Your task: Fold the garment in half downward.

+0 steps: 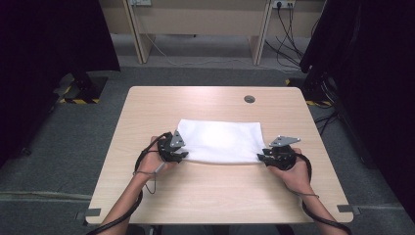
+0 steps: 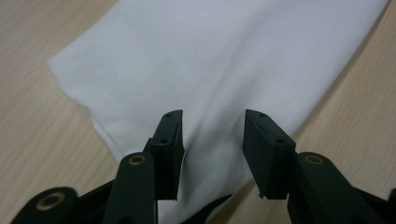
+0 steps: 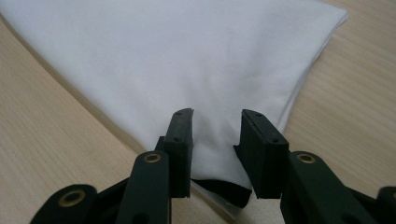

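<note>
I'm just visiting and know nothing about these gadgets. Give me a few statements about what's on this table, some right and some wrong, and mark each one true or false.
1. A white cloth lies folded on the wooden table. True.
2. The left gripper is at the cloth's near left corner, the right gripper at its near right corner. True.
3. Both grippers have their jaws pressed fully together. False: each gripper view shows a gap between the jaws, with cloth lying in it.
4. The cloth hangs in the air, lifted off the table. False: it lies flat on the tabletop.
5. A small round grey disc sits in the tabletop beyond the cloth. True.
</note>
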`<state>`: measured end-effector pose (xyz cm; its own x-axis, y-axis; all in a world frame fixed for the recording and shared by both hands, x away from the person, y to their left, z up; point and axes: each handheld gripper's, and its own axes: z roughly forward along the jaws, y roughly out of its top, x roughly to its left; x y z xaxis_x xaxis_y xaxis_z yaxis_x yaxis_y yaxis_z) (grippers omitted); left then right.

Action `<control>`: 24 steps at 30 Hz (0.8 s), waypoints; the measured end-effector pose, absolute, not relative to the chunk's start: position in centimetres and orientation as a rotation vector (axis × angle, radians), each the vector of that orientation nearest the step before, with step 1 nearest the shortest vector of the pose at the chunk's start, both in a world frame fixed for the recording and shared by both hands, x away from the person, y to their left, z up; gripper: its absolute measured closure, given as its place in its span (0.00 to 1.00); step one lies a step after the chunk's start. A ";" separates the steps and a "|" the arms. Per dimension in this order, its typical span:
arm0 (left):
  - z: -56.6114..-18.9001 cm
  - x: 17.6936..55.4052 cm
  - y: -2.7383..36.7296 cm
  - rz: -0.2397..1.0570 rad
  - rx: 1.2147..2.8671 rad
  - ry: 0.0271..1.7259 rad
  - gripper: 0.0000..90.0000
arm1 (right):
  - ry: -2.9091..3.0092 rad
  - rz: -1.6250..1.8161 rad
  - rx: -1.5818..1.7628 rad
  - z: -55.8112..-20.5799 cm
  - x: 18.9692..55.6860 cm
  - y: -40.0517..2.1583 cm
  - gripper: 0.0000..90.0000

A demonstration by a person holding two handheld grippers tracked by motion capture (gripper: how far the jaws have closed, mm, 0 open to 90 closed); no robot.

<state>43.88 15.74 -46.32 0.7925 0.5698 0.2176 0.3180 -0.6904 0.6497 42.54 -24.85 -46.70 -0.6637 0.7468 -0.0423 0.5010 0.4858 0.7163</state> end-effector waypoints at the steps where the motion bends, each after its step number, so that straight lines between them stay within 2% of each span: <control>1: -46.4 43.9 15.9 0.539 2.372 0.660 0.65 | 2.383 0.984 1.042 -46.8 42.5 -24.9 0.72; 12: -46.3 44.3 17.0 0.494 2.353 0.704 0.64 | 2.394 0.958 1.052 -46.5 42.6 -24.8 0.73; 16: -44.9 44.6 17.1 0.528 2.244 0.737 0.61 | 2.371 0.978 1.048 -45.3 43.0 -24.8 0.71; 18: -44.1 45.2 16.8 0.533 2.164 0.776 0.58 | 2.351 0.995 1.056 -44.5 43.8 -24.6 0.71; 24: -43.2 49.2 14.2 0.520 2.171 0.801 0.55 | 2.335 1.008 1.121 -42.8 48.6 -22.6 0.68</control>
